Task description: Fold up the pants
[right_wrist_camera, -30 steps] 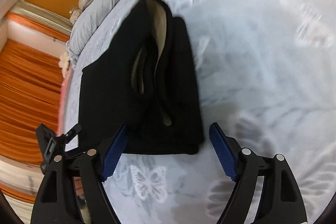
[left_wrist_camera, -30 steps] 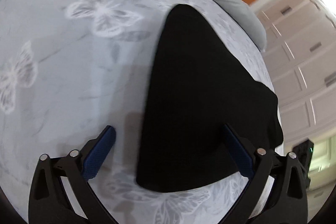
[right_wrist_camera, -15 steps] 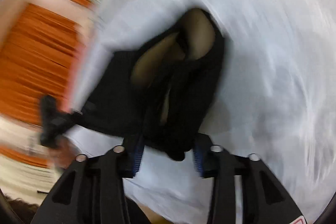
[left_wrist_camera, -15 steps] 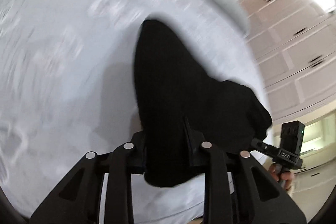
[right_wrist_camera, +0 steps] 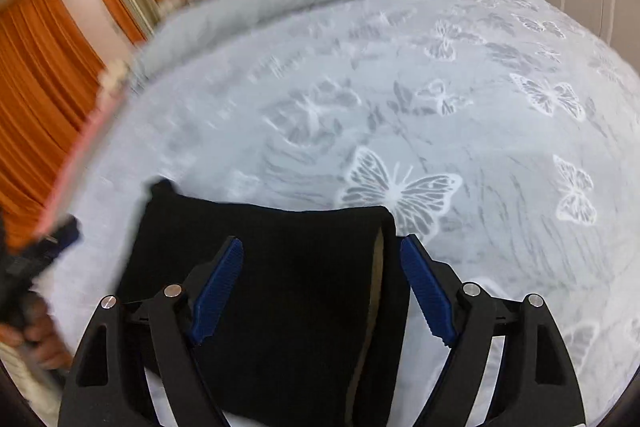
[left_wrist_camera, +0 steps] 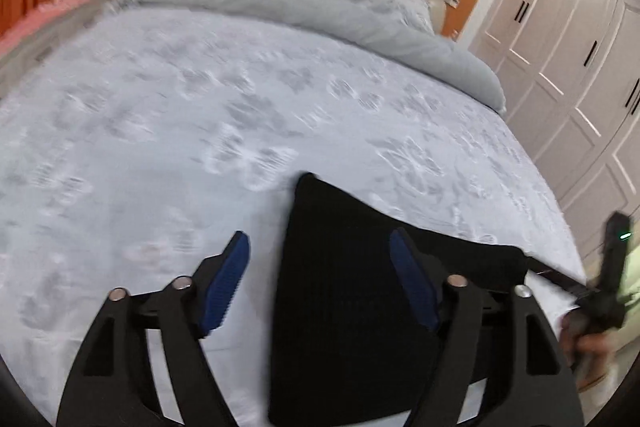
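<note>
The black pants (left_wrist_camera: 344,299) lie folded in a compact rectangle on the near edge of the bed, also seen in the right wrist view (right_wrist_camera: 288,291). A tan inner lining shows along their right fold (right_wrist_camera: 374,291). My left gripper (left_wrist_camera: 324,283) is open above the pants' left part, holding nothing. My right gripper (right_wrist_camera: 322,287) is open above their right part, holding nothing. The right gripper also shows at the far right of the left wrist view (left_wrist_camera: 612,267), and the left one at the far left of the right wrist view (right_wrist_camera: 40,251).
The bedsheet (left_wrist_camera: 200,131) is pale blue with butterfly print. A rolled grey duvet (left_wrist_camera: 304,3) and pillows lie at the headboard. White wardrobe doors (left_wrist_camera: 572,39) stand to the right, orange curtains (right_wrist_camera: 36,99) to the left.
Both grippers were shut on the pants' ends half a second ago; both have now opened and let go. The pants lie folded shorter than a second ago, and both cameras have tilted up.
</note>
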Demonstrator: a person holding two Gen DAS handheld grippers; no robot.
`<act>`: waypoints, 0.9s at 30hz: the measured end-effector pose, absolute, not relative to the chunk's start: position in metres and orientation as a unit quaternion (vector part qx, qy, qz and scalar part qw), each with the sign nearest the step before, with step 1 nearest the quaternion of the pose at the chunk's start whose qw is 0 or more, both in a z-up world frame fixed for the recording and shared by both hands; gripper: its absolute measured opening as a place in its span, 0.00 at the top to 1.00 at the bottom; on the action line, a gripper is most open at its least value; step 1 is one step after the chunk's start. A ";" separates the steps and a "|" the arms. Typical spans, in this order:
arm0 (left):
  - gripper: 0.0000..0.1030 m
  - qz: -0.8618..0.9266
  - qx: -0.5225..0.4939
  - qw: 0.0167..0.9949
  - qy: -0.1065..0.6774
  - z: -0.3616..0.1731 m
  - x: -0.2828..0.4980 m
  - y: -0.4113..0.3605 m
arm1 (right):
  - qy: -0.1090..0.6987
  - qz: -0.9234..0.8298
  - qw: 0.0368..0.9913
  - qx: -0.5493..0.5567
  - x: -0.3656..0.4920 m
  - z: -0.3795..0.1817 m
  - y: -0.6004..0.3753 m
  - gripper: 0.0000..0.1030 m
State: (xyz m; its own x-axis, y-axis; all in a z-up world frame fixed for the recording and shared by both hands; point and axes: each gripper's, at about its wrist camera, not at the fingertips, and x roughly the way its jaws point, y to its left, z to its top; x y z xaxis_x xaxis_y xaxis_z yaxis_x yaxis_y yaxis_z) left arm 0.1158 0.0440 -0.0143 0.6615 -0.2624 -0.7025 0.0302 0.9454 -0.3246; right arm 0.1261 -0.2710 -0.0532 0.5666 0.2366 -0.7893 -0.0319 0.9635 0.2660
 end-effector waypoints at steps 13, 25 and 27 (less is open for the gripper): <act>0.27 0.044 -0.117 0.878 0.463 -0.088 0.169 0.051 | 0.505 0.060 0.857 0.084 0.152 -0.086 -0.276 0.80; 0.22 -0.027 -0.101 0.900 0.423 -0.035 0.080 0.045 | 0.530 0.140 0.835 0.054 0.062 -0.074 -0.257 1.00; 0.22 -0.035 -0.072 0.890 0.449 -0.050 0.076 0.035 | 0.518 0.140 0.842 0.050 0.055 -0.077 -0.259 1.00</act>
